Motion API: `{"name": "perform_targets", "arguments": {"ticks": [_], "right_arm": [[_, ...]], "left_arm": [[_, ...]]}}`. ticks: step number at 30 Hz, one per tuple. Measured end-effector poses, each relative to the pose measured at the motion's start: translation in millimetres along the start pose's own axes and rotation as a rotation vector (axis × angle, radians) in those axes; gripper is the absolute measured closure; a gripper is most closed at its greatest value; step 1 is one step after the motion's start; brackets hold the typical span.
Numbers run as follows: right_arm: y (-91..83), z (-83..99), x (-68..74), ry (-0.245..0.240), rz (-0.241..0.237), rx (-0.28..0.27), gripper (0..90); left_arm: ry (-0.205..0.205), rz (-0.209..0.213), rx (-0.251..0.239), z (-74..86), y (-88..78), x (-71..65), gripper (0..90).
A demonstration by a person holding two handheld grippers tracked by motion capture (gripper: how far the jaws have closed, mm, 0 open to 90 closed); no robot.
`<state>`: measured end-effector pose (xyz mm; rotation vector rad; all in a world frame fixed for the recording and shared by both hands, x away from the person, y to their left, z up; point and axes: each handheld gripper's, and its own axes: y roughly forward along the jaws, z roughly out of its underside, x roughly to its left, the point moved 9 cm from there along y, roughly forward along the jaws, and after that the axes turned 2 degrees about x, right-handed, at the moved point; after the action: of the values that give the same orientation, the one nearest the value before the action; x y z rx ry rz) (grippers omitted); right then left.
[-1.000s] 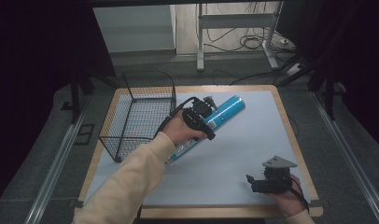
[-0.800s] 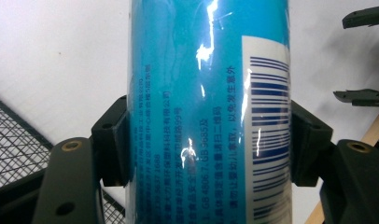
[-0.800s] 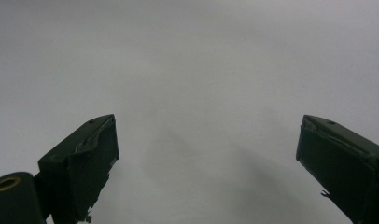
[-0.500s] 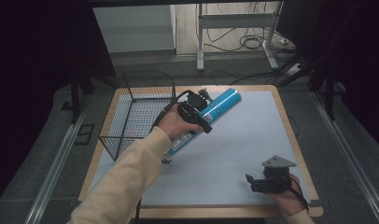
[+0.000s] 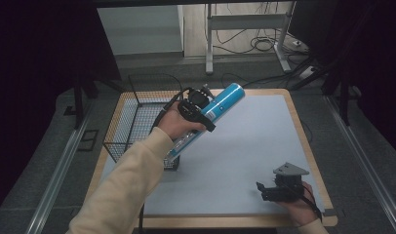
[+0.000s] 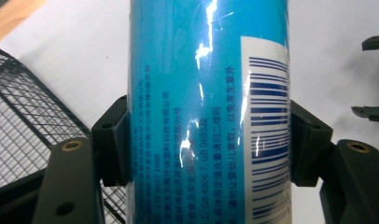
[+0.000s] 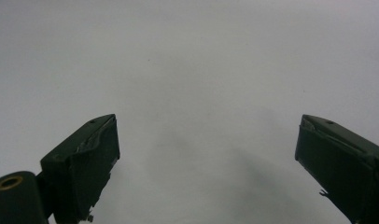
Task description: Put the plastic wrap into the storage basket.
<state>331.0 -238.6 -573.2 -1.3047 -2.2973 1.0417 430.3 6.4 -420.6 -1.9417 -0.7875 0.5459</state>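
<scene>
Down at the lower right of the high view, the right gripper (image 5: 276,191) rests low on the counter (image 5: 264,131), and its own view has the two fingers (image 7: 85,163) spread wide over bare grey surface with nothing between them. It sits well apart from the action.

Moving up to the middle of the frame, the left gripper (image 5: 198,105) has the blue can (image 5: 220,105). In the left gripper view the fingers (image 6: 114,140) press on both sides of the can's (image 6: 206,112) body, clamped across its width near the barcode.

The can is off the counter, tilted, its long axis running from lower left, where the bottom end dips by the hand, to upper right, where the top end points toward the far edge.

Just left of it and slightly farther back stands the wire basket (image 5: 132,122), top open, near corner just beside the can's lower end. That is the relation that counts: the basket lies left of the held can, so the left hand is the nearer one by far, and I judge the can must swing left and line up over the basket opening to go in.
</scene>
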Motion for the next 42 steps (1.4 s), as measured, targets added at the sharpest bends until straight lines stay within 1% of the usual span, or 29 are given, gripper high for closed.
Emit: {"name": "perform_targets", "arguments": {"ticks": [1,2,3,4,5,8,9,10,12,14,16,17,20,22,23,24,25,26,27,28,29,30,31,33,34,37,39,40,42], "right_arm": [[0.1,-0.1,-0.2,0.001,0.0,-0.002,6.6],[0.1,-0.1,-0.2,0.001,0.0,-0.002,6.6],[0.1,0.6,-1.1,-0.001,0.001,0.0,6.6],[0.0,0.7,-0.9,0.003,-0.001,0.001,6.6],[-0.2,0.7,-1.2,0.003,-0.001,-0.001,6.6],[-0.3,0.5,-1.3,0.006,-0.002,-0.003,6.6],[0.0,0.9,-1.6,0.006,-0.002,0.001,6.6],[0.3,1.0,-1.8,0.006,-0.001,0.0,6.6],[0.5,1.2,-2.2,0.007,-0.001,-0.001,6.6],[0.3,1.4,-2.8,0.005,-0.001,0.001,6.6],[0.6,1.6,-3.1,0.007,-0.001,0.002,6.6],[0.9,1.8,-3.1,0.007,-0.001,0.003,6.6],[0.7,1.3,-3.4,0.008,0.004,-0.001,6.6],[0.0,1.0,-3.7,0.01,0.005,-0.001,6.6],[-0.1,0.5,-4.1,0.016,0.005,-0.006,6.6],[0.0,0.6,-4.3,0.015,0.006,-0.007,6.6],[0.1,0.8,-4.4,0.016,0.005,-0.006,6.6],[-0.1,1.2,-4.5,0.016,0.004,-0.002,6.6],[0.3,1.1,-4.5,0.016,0.004,-0.005,6.6],[0.4,1.0,-4.7,0.014,0.004,-0.004,6.6],[0.2,1.1,-4.7,0.012,0.003,-0.001,6.6],[0.2,1.1,-4.7,0.012,0.003,-0.001,6.6],[0.5,0.8,-4.5,0.014,0.002,-0.006,6.6],[0.3,1.3,-4.8,0.021,0.0,-0.002,6.6],[0.6,1.3,-5.3,0.02,0.002,-0.004,6.6],[0.9,1.5,-5.9,0.024,0.003,-0.002,6.6],[0.9,1.7,-5.8,0.023,0.002,0.0,6.6],[0.9,1.8,-5.5,0.023,0.001,0.001,6.6],[1.2,2.0,-5.3,0.023,0.001,0.003,6.6]], "left_arm": [[-0.01,-0.006,-0.009,-2.8,-0.9,3.1,31.3],[-0.01,-0.006,-0.009,-2.8,-0.9,3.1,31.3],[-0.017,-0.01,-0.007,-5.2,-1.0,6.3,31.3],[-0.011,-0.018,0.001,-5.6,-1.5,8.5,31.3],[-0.019,-0.016,-0.007,-6.9,-1.1,8.5,31.3],[-0.013,-0.02,0.001,-7.8,-1.8,11.3,31.3],[-0.013,-0.024,-0.001,-10.0,-3.2,14.0,31.3],[-0.003,-0.027,0.007,-10.2,-4.6,16.7,31.3],[-0.006,-0.031,0.007,-12.0,-6.2,20.2,31.3],[-0.006,-0.045,0.003,-13.7,-7.8,24.8,31.3],[-0.013,-0.045,-0.002,-14.6,-8.4,26.6,31.3],[-0.018,-0.051,-0.006,-15.7,-9.9,31.0,31.3],[-0.029,-0.057,-0.018,-16.6,-11.0,37.4,31.3],[-0.027,-0.062,-0.014,-16.4,-11.6,39.6,31.3],[-0.036,-0.068,-0.017,-17.1,-11.9,45.9,31.3],[-0.041,-0.072,-0.016,-17.1,-11.7,49.2,31.3],[-0.048,-0.075,-0.003,-16.4,-11.8,52.4,31.3],[-0.048,-0.075,-0.003,-16.4,-11.8,52.4,31.3],[-0.052,-0.089,0.014,-15.2,-11.0,60.1,31.3],[-0.057,-0.092,0.018,-14.7,-10.7,63.7,31.3],[-0.07,-0.092,0.012,-14.8,-9.8,66.6,31.3],[-0.07,-0.092,0.012,-14.8,-9.8,66.6,31.3],[-0.073,-0.098,0.016,-13.4,-9.1,73.1,31.3],[-0.077,-0.105,0.021,-11.6,-8.6,79.1,31.3],[-0.077,-0.105,0.021,-11.6,-8.6,79.1,31.3],[-0.089,-0.114,0.018,-8.4,-6.6,89.9,31.3],[-0.094,-0.116,0.02,-7.4,-6.1,92.5,31.3],[-0.108,-0.12,0.036,-4.1,-4.8,97.5,31.3],[-0.115,-0.134,0.057,-0.2,-2.7,102.5,31.3]]}}
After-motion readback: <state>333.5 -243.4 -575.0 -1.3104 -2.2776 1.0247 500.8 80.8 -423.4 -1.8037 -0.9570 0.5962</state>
